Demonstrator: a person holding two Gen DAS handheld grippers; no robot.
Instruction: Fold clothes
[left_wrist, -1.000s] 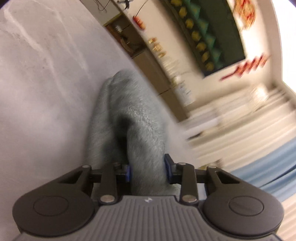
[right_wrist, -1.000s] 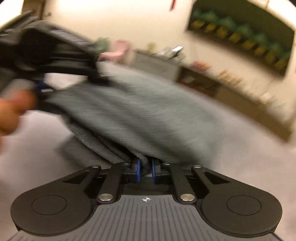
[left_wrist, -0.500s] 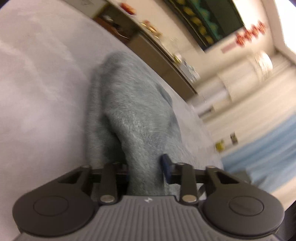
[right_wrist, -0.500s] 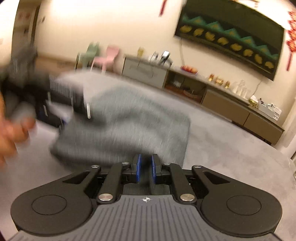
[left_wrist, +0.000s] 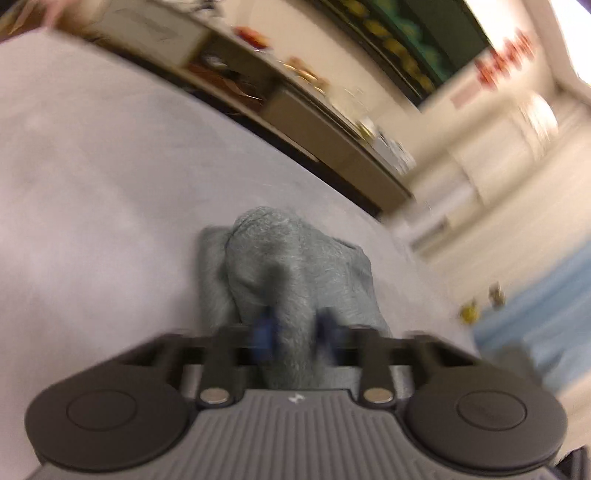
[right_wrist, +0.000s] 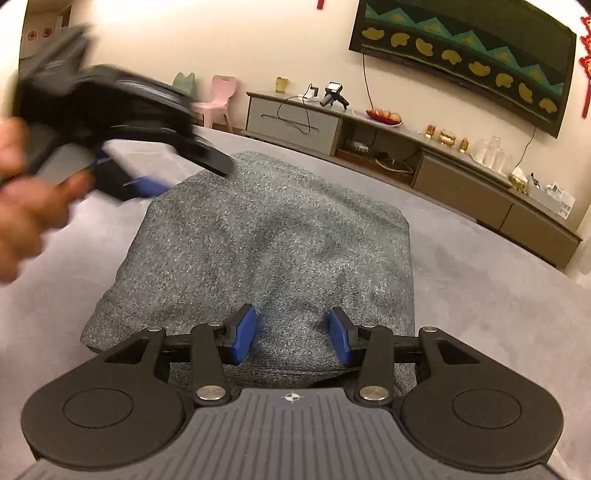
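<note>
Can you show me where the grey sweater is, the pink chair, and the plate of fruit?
grey sweater (right_wrist: 273, 251): right wrist view, middle of its folded top.
pink chair (right_wrist: 218, 96): right wrist view, its backrest.
plate of fruit (right_wrist: 384, 116): right wrist view, the fruit pile.

Right gripper (right_wrist: 291, 334) fingers spread wide; left gripper (left_wrist: 295, 328) fingers parted, blurred.

Both wrist views look closely along their fingers, sharing the grey garment (right_wrist: 266, 251).

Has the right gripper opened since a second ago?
Yes. The right gripper was pinched on the grey garment; now its blue pads stand apart over the cloth lying on the grey surface.
</note>
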